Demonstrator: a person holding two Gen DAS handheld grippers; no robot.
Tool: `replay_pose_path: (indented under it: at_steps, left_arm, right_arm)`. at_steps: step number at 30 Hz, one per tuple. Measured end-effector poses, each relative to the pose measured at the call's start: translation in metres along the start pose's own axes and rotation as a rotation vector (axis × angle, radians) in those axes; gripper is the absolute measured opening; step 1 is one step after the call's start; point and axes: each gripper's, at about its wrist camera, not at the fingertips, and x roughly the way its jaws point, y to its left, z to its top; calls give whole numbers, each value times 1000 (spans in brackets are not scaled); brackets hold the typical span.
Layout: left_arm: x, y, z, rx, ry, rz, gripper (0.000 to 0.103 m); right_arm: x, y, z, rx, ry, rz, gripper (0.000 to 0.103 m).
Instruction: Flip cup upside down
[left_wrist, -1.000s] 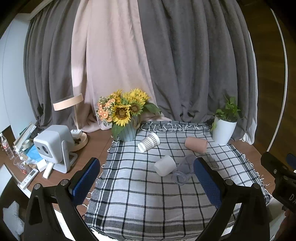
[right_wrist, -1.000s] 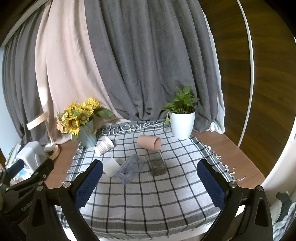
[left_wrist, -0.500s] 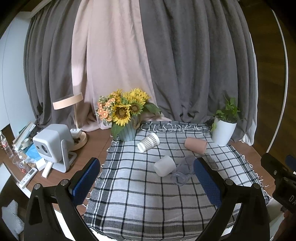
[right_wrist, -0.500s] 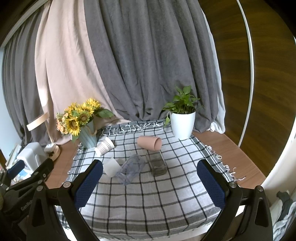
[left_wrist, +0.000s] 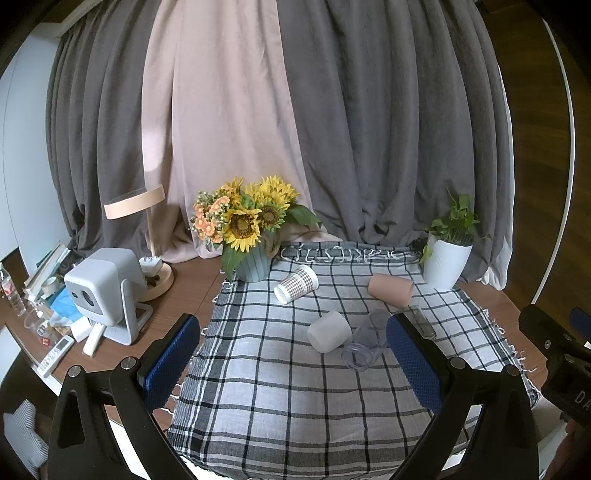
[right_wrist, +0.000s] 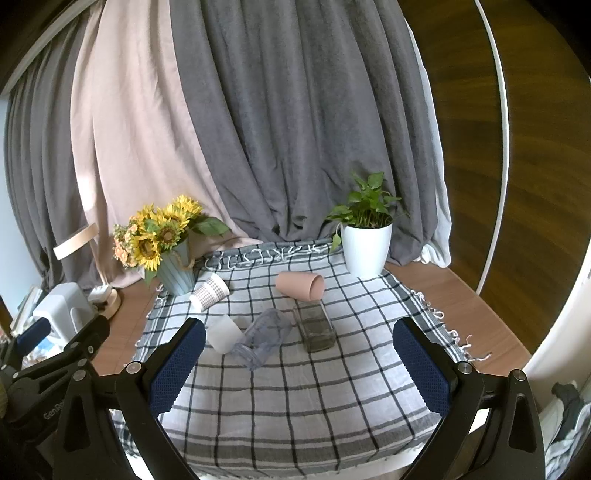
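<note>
Comparing with a second ago, nothing has shifted: left gripper (left_wrist: 291, 354) and right gripper (right_wrist: 299, 358) hover spread wide, empty. Cups lie sideways mid-cloth (right_wrist: 295, 406); white cup (left_wrist: 328, 331) at 12 o'clock, untouched, so no flip has begun.

Soft even daylight, faint shadows, sharp focus, fisheye-bent dark edges
</note>
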Motion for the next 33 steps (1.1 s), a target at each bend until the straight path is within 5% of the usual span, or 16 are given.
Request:
replay_pose_path:
  at_steps: [27, 33]
  left_arm:
    - [2, -2, 2, 0, -2, -9, 103]
    - [16, -4, 2, 2, 61, -8, 103]
  right_arm:
    - [1, 0, 0, 3, -3, -3, 102]
    - [5, 0, -3, 0, 8, 0, 102]
